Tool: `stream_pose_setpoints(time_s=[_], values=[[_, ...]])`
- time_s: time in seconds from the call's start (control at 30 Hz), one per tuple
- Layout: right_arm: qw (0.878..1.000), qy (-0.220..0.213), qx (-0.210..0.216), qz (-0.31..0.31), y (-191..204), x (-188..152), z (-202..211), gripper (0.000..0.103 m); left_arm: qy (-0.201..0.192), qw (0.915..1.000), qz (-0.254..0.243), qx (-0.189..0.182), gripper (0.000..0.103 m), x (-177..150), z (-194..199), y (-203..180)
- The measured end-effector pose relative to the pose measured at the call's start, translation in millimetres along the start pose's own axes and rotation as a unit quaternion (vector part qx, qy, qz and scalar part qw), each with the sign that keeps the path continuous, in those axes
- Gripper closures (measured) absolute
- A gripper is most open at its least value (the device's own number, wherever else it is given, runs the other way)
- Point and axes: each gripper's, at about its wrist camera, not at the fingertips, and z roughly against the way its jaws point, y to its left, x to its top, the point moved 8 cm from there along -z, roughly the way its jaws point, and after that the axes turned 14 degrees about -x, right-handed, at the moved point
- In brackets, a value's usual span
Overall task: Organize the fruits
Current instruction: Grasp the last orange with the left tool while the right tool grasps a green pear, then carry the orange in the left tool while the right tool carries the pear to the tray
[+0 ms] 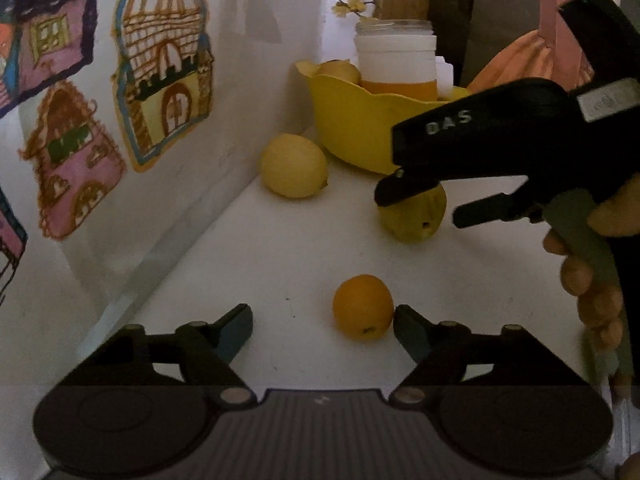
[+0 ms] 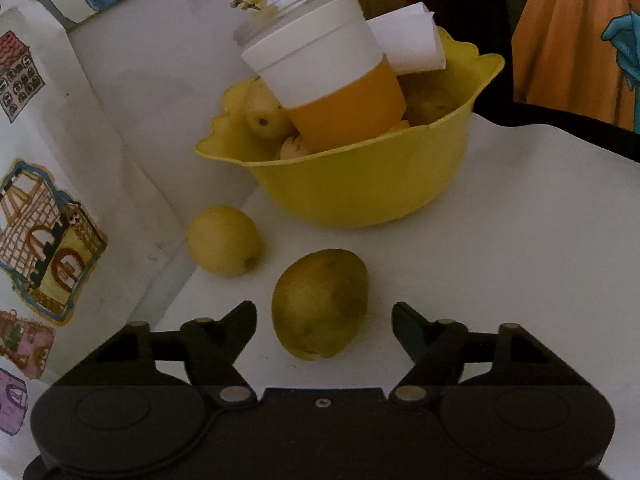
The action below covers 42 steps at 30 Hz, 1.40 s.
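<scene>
A small orange (image 1: 363, 306) lies on the white tabletop (image 1: 280, 248) between the fingers of my left gripper (image 1: 322, 320). It sits close against the right finger, well clear of the left one, and the jaws are open. A greenish-yellow fruit (image 2: 320, 304) lies between the fingers of my right gripper (image 2: 324, 316), with a gap on each side, so those jaws are open too. From the left wrist, the right gripper (image 1: 420, 206) straddles that same fruit (image 1: 412, 220). A yellow lemon (image 1: 294, 166) (image 2: 224, 240) rests by the wall.
A yellow bowl (image 2: 360, 188) (image 1: 352, 128) at the back holds several fruits, a white-and-orange cup (image 2: 332, 80) and folded paper (image 2: 408, 40). Behind it stands a glass jar (image 1: 394, 28). A white wall with house drawings (image 1: 160, 68) runs along the left. A hand (image 1: 592, 280) holds the right gripper.
</scene>
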Motion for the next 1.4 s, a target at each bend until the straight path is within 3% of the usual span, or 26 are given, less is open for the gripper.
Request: stream_pose_setpoints(time_s=[0.3, 0.53, 0.97, 1.4], values=[[1.0, 0.005, -0.006, -0.021, 0, -3, -9, 0.041, -0.012, 0.9998, -0.007, -0.014, 0.039, 6, -7, -5], [1.0, -0.008, -0.009, -0.002, 8, -4, -14, 0.046, -0.016, 0.9994, -0.019, -0.024, 0.067, 10, -14, -12], [1.0, -0.012, 0.019, -0.019, 3, -18, 0, 0.047, -0.004, 0.999, 0.014, -0.042, 0.068, 5, -3, -14], [0.994, -0.03, 0.077, -0.065, 2, -37, 18, 0.047, -0.02, 0.9988, 0.0, -0.044, 0.068, -1, 30, -25]])
